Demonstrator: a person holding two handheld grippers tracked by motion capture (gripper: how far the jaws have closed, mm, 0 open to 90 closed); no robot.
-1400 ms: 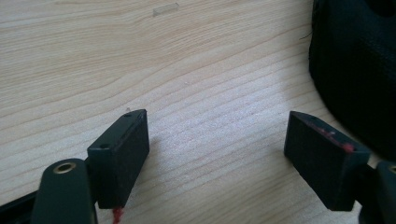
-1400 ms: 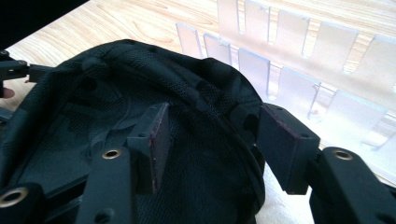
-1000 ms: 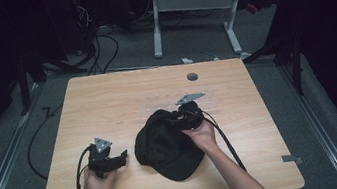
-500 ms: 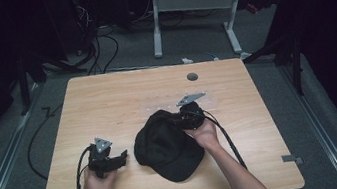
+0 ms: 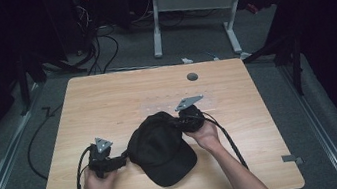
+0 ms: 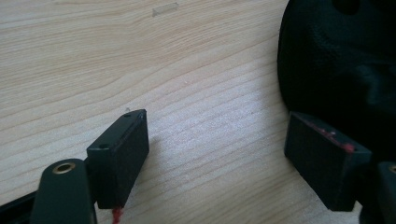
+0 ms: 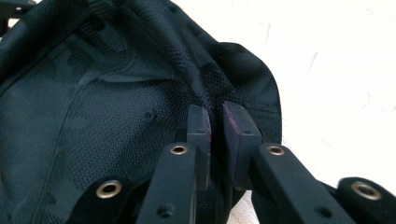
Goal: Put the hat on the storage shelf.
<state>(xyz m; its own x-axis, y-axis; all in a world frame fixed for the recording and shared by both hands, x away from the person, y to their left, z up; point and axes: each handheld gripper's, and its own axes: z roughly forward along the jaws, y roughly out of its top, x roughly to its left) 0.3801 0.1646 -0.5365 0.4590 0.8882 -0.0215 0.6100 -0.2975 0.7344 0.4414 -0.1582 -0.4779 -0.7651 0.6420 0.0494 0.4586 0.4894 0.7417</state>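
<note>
Right gripper [image 7: 215, 121] view shows jaws pinching the black cap [image 5: 160, 148]; left gripper [image 6: 224, 154] jaws spread over the wooden worktop [image 5: 117, 102], dark room.

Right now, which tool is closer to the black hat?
The right. The right tool is pinched shut on the cap, gripping a fold of its fabric. The left tool is open beside the cap's edge, with bare table between its jaws.
</note>
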